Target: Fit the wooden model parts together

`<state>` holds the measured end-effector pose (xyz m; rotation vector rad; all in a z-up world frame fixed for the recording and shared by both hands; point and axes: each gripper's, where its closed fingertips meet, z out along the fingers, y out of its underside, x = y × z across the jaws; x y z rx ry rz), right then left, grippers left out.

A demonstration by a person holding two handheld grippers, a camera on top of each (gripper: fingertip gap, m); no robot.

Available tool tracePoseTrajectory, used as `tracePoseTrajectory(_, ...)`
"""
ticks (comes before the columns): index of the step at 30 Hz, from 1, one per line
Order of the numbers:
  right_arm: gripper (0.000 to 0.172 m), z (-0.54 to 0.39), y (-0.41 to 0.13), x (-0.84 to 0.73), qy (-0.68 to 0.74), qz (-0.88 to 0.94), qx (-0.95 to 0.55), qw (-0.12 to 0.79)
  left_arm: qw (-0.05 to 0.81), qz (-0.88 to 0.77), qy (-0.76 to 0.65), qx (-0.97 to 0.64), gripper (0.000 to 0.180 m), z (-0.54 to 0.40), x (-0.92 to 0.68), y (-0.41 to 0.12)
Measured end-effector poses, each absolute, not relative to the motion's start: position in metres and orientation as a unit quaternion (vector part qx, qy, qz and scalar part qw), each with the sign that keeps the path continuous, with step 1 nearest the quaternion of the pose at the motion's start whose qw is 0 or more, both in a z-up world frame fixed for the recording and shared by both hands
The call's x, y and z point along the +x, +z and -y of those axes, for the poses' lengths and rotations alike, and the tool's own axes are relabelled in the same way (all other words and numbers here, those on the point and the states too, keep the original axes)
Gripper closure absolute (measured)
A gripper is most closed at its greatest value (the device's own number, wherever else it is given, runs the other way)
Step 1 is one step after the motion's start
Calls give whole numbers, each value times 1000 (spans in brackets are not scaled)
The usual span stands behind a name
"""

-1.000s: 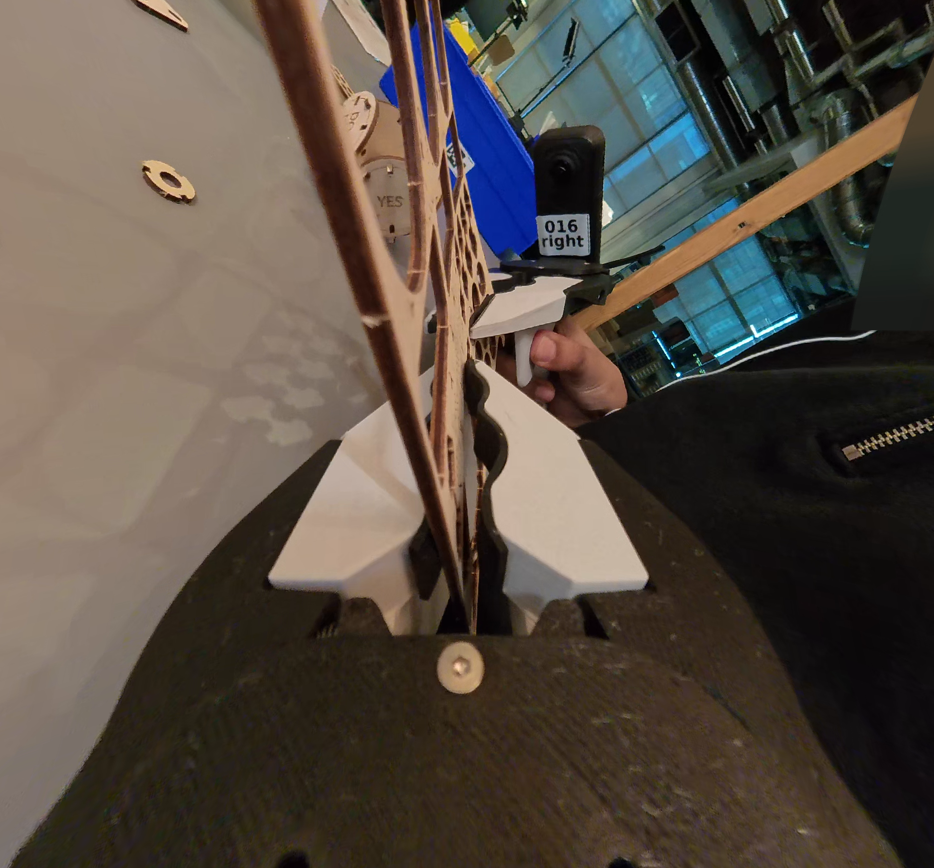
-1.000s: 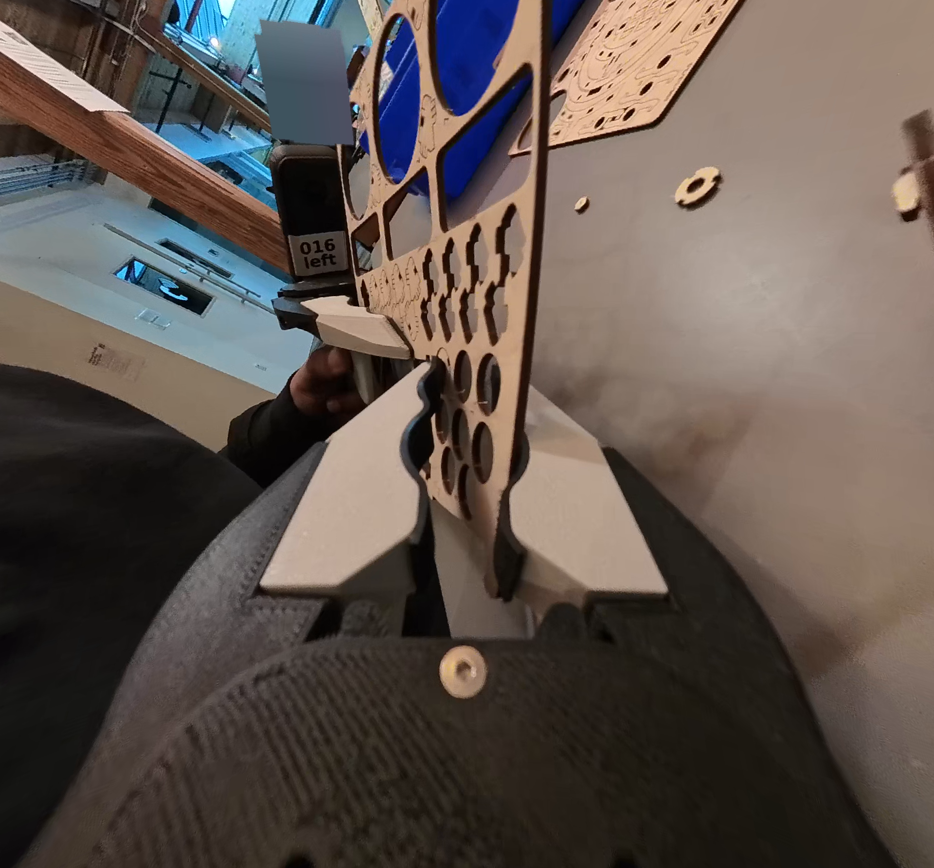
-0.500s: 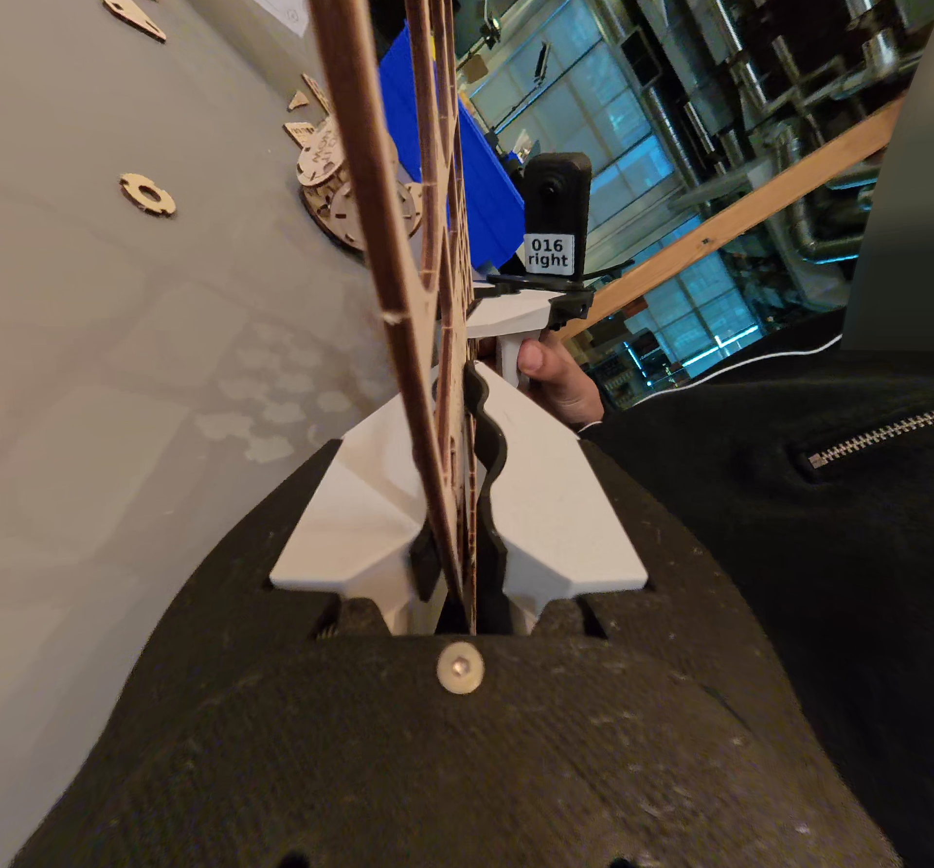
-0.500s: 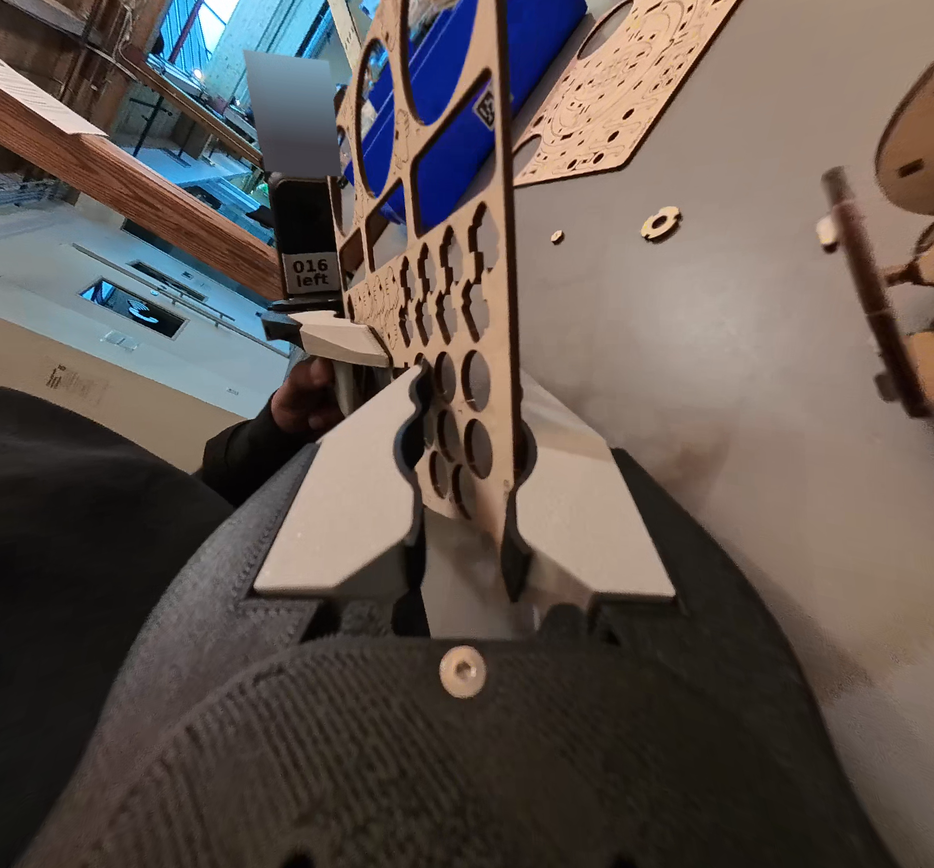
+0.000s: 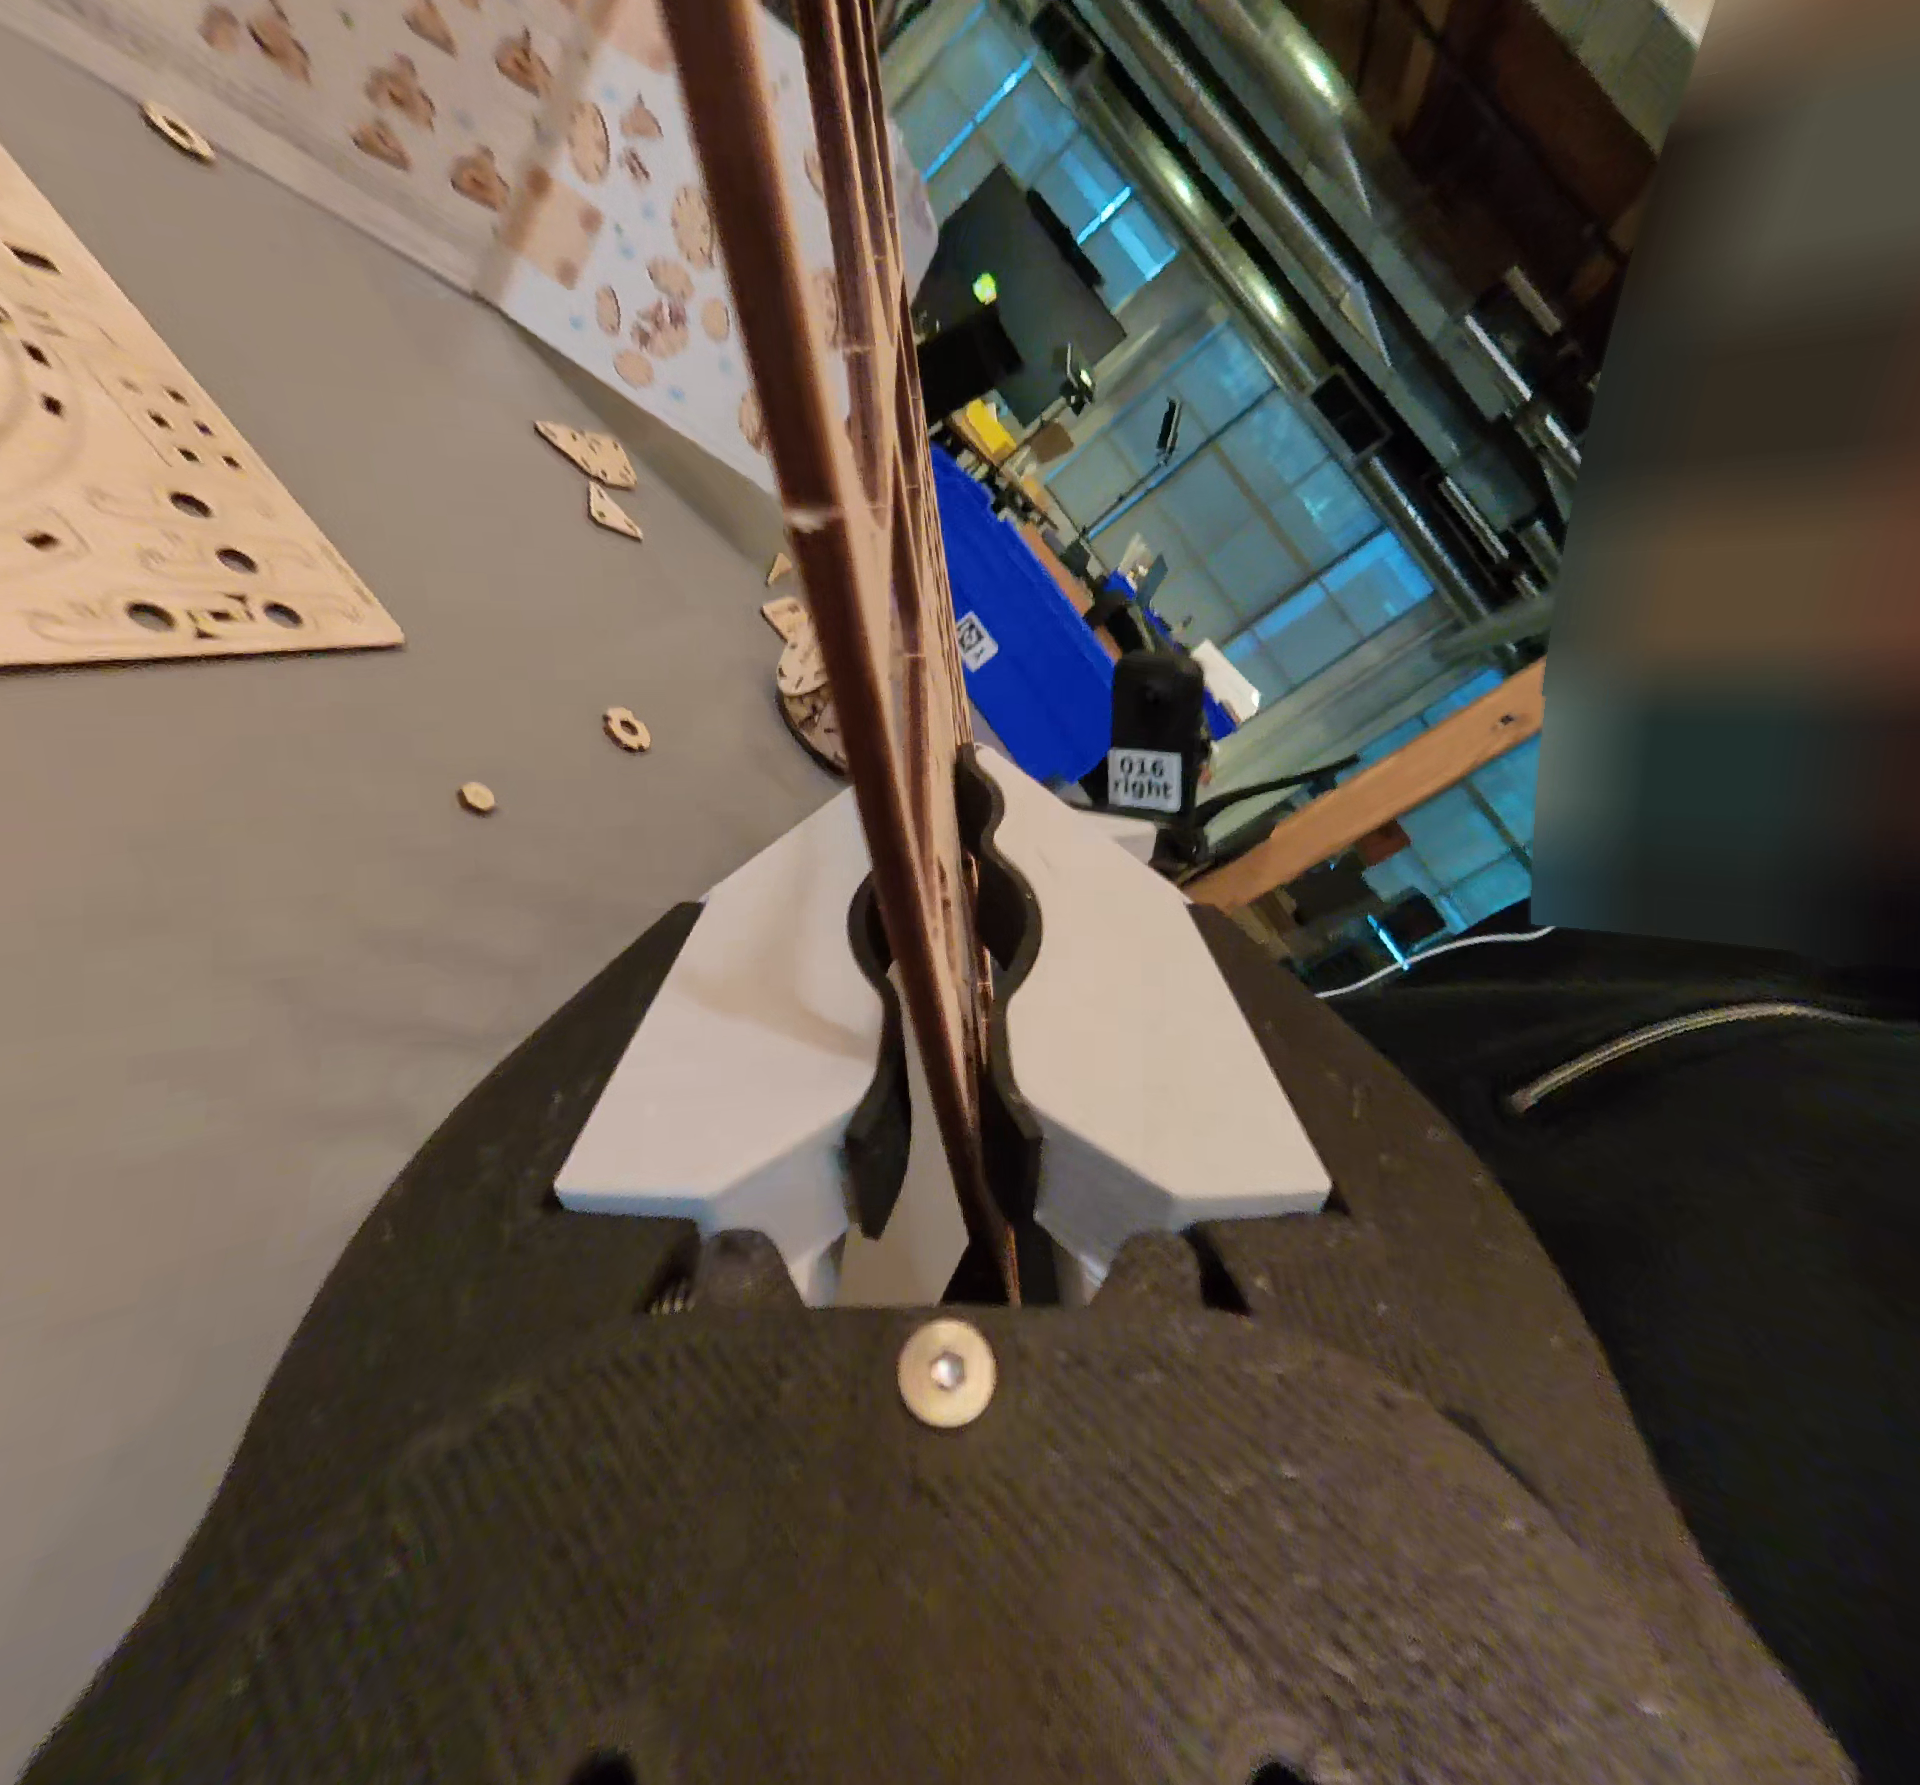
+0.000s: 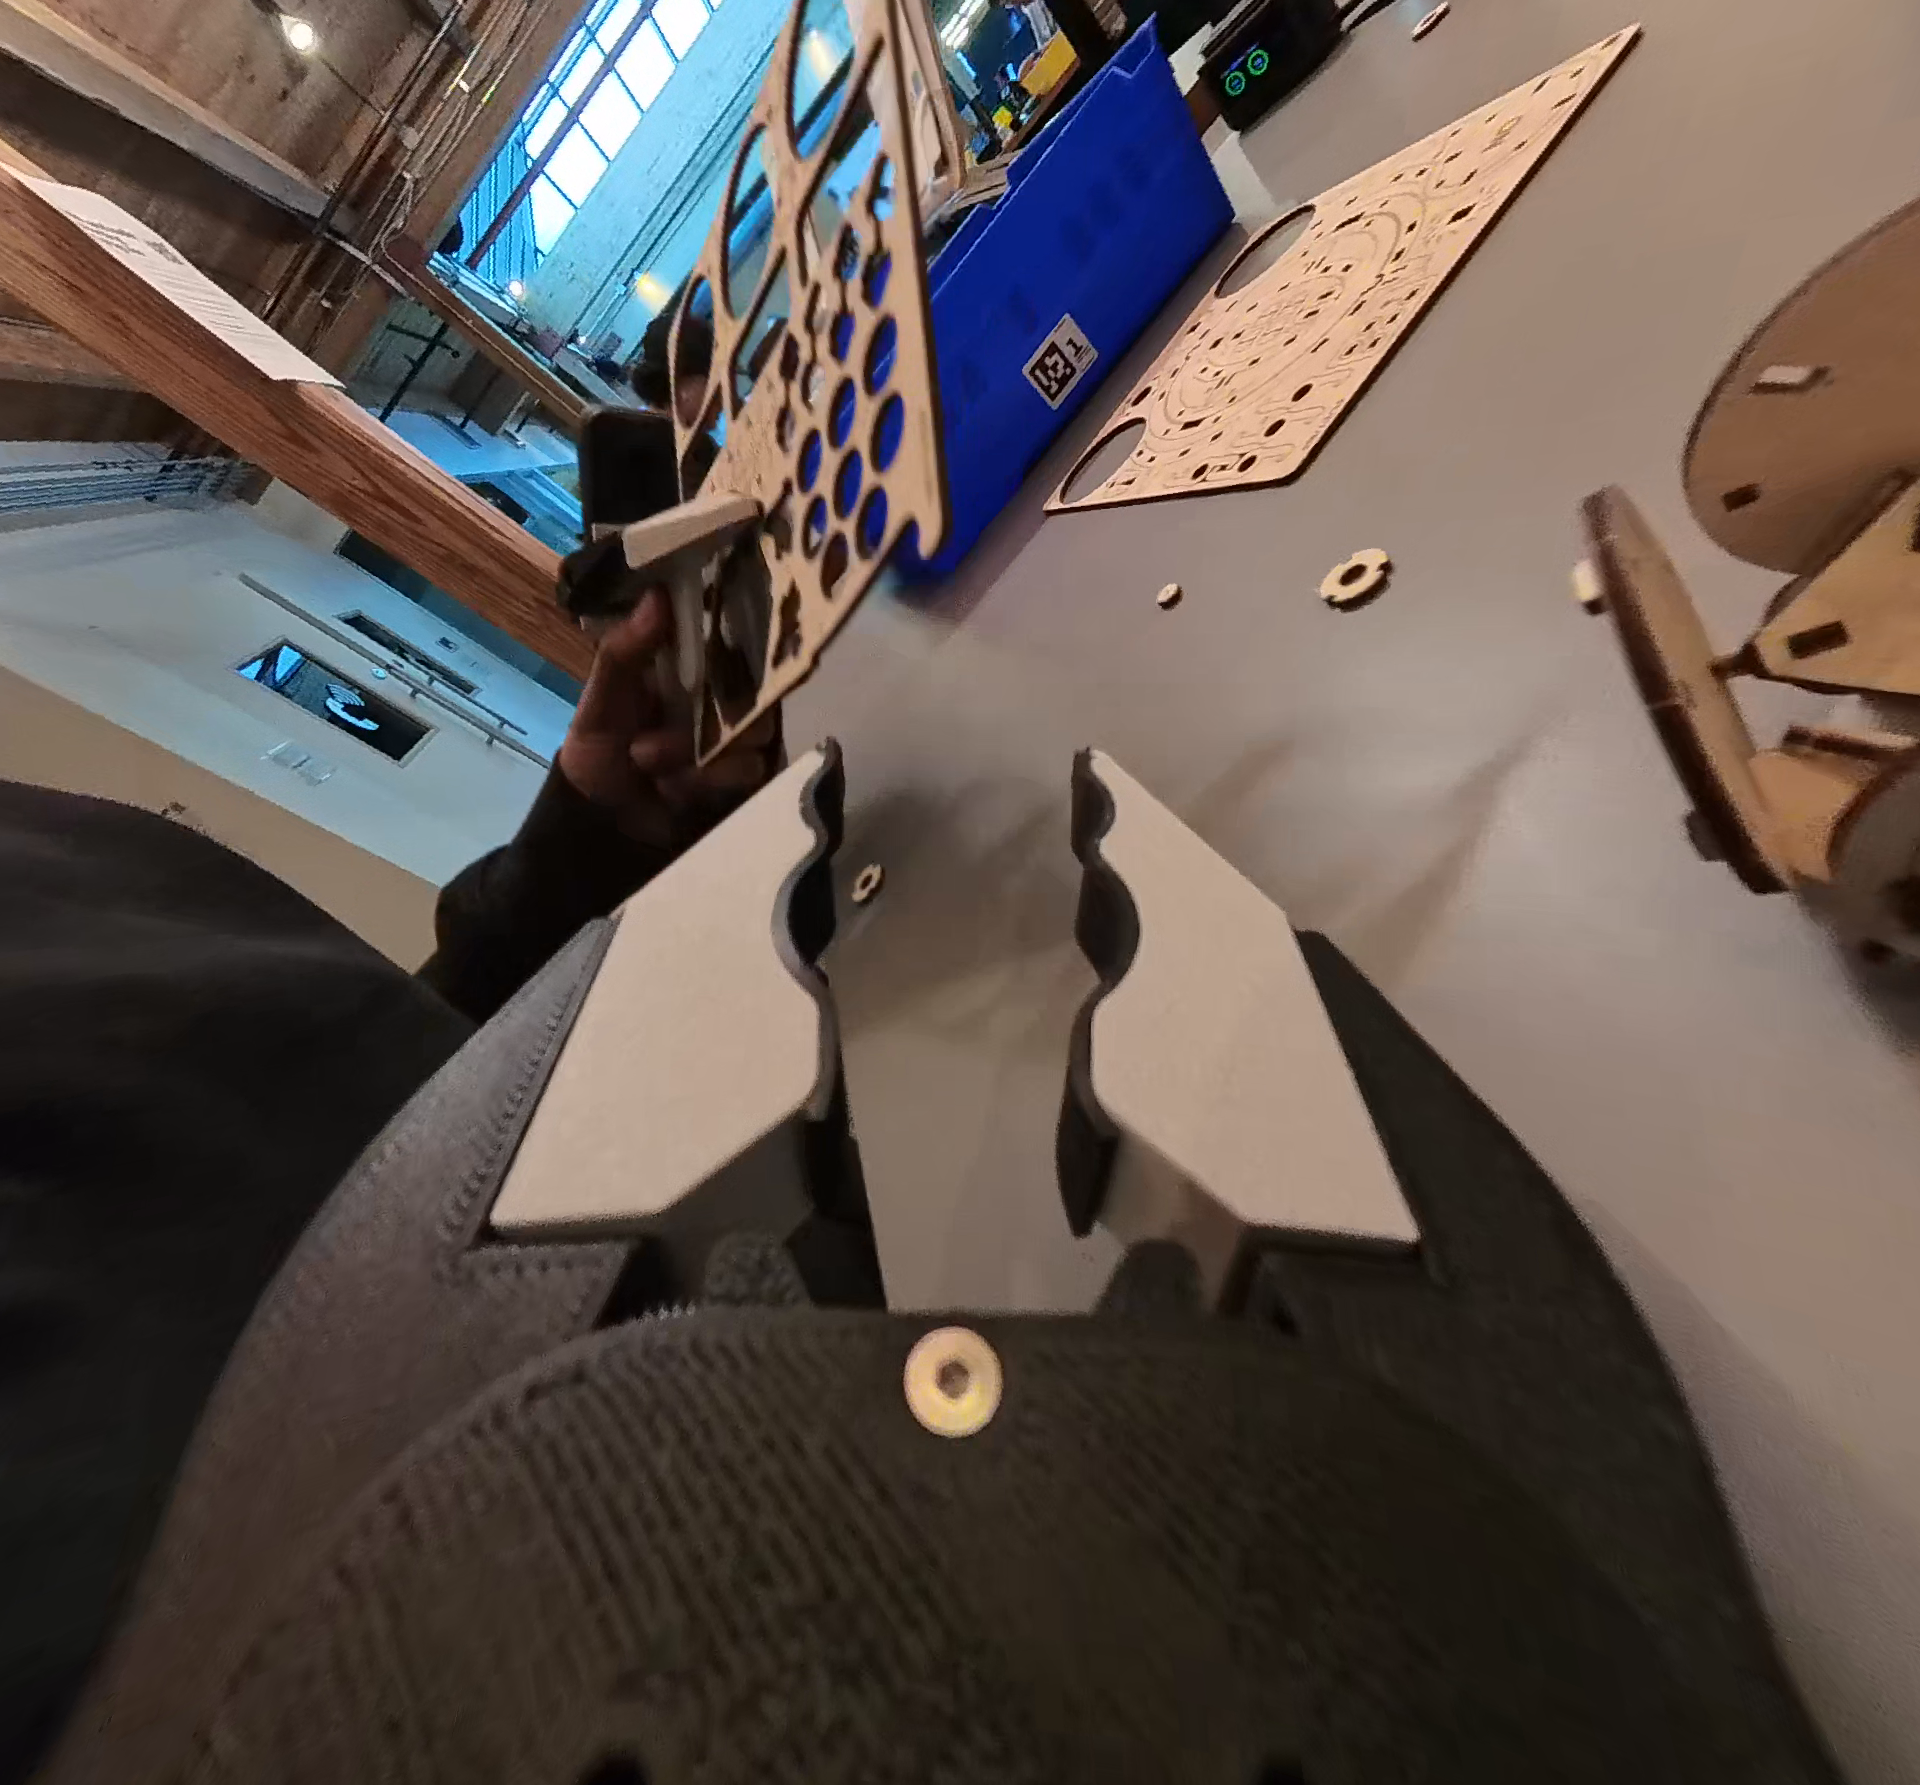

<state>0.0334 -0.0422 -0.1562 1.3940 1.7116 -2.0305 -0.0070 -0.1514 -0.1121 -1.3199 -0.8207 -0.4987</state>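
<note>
My left gripper [image 5: 940,862] is shut on a thin laser-cut wooden sheet [image 5: 821,385], seen edge-on and running up out of the frame. In the right wrist view the same sheet [image 6: 831,364], full of round and notched cut-outs, hangs from the left gripper [image 6: 717,540] above the grey table [image 6: 1299,904]. My right gripper [image 6: 951,779] is open and empty, low over the table, with a small wooden gear [image 6: 865,884] lying between its fingers. The right gripper also shows in the left wrist view [image 5: 1153,748], beyond the sheet.
A blue bin [image 6: 1060,312] stands at the back. Another wooden parts sheet [image 6: 1340,301] lies flat beside it. A part-built wooden model [image 6: 1787,613] stands at the right. Small gears [image 6: 1354,579] and loose pieces [image 5: 587,457] lie on the table. A printed paper sheet [image 5: 436,104] lies farther off. My right fingertips sit around 12 cm from my left ones.
My right gripper opened, let go of the wooden sheet and drew back from it. The left gripper kept its hold and carries the sheet alone, swung away over the table.
</note>
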Motion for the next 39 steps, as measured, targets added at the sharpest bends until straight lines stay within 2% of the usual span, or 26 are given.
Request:
tracePoseTrajectory(4, 128, 46, -155, 37, -673, -581, 452, 68, 677, 376, -242, -584, 180, 162, -3, -107)
tracePoseTrajectory(6, 124, 50, -149, 41, -685, -581, 432, 79, 665, 354, -295, -587, 180, 156, 14, -110)
tracePoseTrajectory(8, 114, 59, -133, 51, -717, -566, 389, 116, 644, 324, -386, -576, 180, 145, 39, -112)
tracePoseTrajectory(11, 123, 67, -109, 64, -760, -521, 340, 187, 624, 315, -423, -576, 180, 130, 55, -122)
tracePoseTrajectory(13, 135, 71, -106, 67, -765, -506, 337, 214, 618, 314, -411, -592, 179, 125, 57, -128)
tracePoseTrajectory(15, 161, 74, -109, 66, -760, -508, 342, 216, 629, 312, -406, -585, 172, 126, 54, -123)
tracePoseTrajectory(17, 165, 75, -108, 60, -758, -515, 346, 199, 643, 333, -379, -576, 151, 134, 41, -121)
tracePoseTrajectory(19, 171, 75, -98, 45, -774, -510, 343, 152, 668, 349, -343, -561, 138, 154, 25, -115)
tracePoseTrajectory(25, 172, 96, -82, -34, -758, -476, 428, 125, 723, 422, -169, -520, 132, 234, -15, -103)
tracePoseTrajectory(29, 171, 106, -87, -103, -731, -461, 501, 49, 718, 421, -94, -547, 137, 254, -3, -108)
tracePoseTrajectory(33, 168, 115, -97, -160, -721, -360, 583, 101, 730, 401, -106, -543, 139, 248, 15, -109)
tracePoseTrajectory(36, 171, 121, -102, -181, -725, -340, 593, 83, 728, 393, -107, -551, 139, 242, 25, -114)
tracePoseTrajectory(39, 164, 139, -107, -185, -720, -380, 577, 65, 705, 392, -101, -582, 140, 236, 29, -128)
